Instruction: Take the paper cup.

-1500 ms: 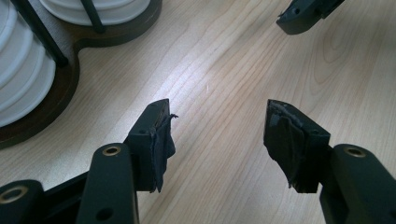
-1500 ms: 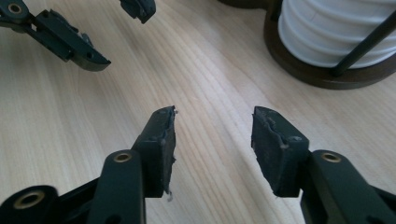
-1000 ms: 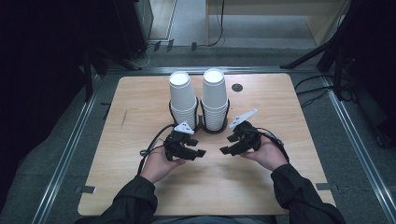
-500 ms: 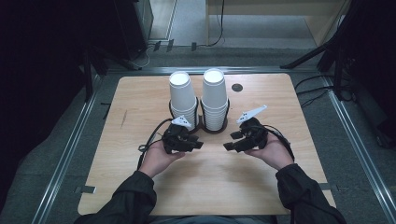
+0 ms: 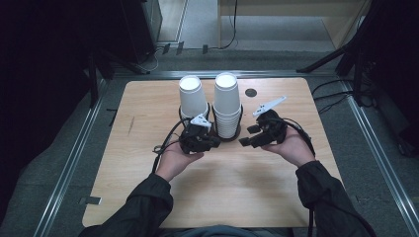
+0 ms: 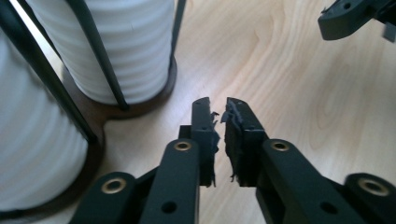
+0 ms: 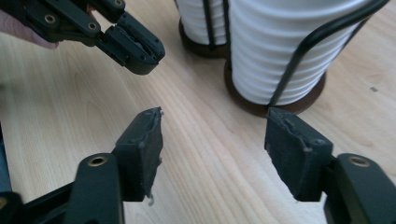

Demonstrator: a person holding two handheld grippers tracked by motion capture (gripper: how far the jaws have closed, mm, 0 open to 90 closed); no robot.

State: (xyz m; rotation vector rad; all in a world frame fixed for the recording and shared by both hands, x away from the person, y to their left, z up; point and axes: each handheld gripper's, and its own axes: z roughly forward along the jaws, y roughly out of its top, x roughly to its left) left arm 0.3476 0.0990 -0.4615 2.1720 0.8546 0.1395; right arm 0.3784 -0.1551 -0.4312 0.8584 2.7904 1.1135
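Note:
Two stacks of white paper cups (image 5: 191,96) (image 5: 227,106) stand upright in a black wire holder with a dark round base (image 5: 236,134) at the table's middle. My left gripper (image 5: 213,144) (image 6: 218,105) hovers just in front of the left stack. Its jaws have just been closing and now stand shut with nothing between them. My right gripper (image 5: 245,141) (image 7: 215,121) sits right of the holder, pointing left. Its jaws have just been opening and stand open over bare wood. The cups (image 7: 280,51) rise close ahead of it.
The wooden table (image 5: 148,108) has bare room on both sides of the holder and in front of it. A small dark round hole (image 5: 251,92) lies behind the cups. Metal rails run along the table's left and right sides.
Both hands have lifted and drawn a little closer to the cup holder. The left jaws have come together and the right jaws have spread apart.

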